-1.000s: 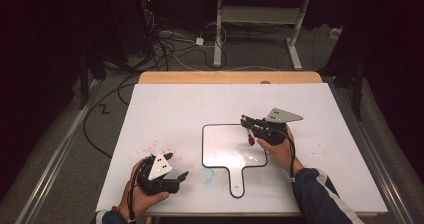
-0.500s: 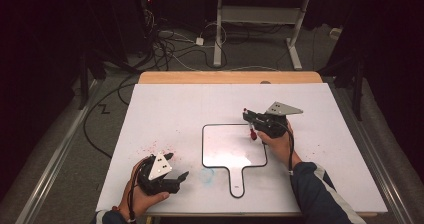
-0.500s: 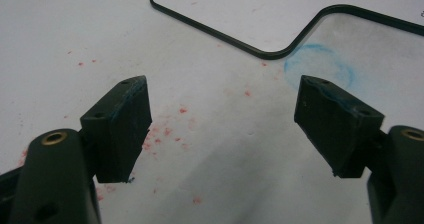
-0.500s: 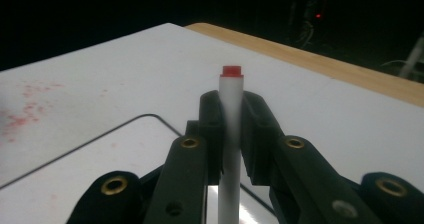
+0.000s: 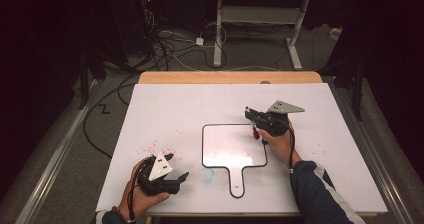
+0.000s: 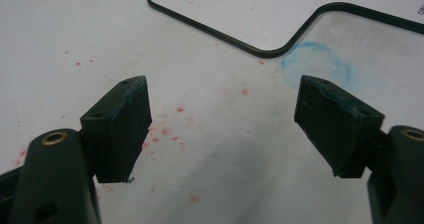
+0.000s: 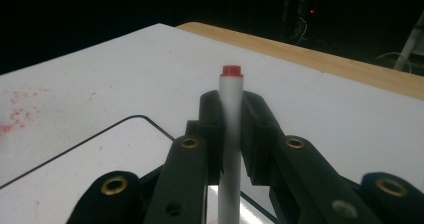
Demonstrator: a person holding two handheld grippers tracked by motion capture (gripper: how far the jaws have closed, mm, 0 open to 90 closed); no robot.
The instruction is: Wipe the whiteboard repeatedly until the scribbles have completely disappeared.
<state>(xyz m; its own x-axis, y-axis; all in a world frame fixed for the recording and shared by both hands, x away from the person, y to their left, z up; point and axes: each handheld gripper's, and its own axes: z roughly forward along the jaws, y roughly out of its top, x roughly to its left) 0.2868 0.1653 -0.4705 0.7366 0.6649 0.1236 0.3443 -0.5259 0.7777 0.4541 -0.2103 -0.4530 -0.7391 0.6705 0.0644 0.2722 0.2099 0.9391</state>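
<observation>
High view: left gripper [image 5: 176, 172] sat at the near edge, jaws wide, nothing between them.
Board: flat whiteboard [image 5: 230, 144], dark rim, paddle handle, mid-table.
Change: right gripper [image 5: 251, 122] had backed off the board's far right corner; stroke seemingly over.
Marker: slim white marker [image 7: 231, 134], red end, clamped tight.

The left gripper [image 6: 225, 129] hangs low over the white table cover [image 6: 65, 29], its two black jaws spread wide apart with nothing between them; blue smears mark the edges of both pads [image 6: 125, 124]; red specks [image 6: 170, 129] dot the cover beneath and beside them; farther off lies the black-rimmed whiteboard [image 6: 260, 9], its rounded corner near a faint blue ring [image 6: 317, 66] drawn on the cover, just beyond the right-hand jaw.
</observation>
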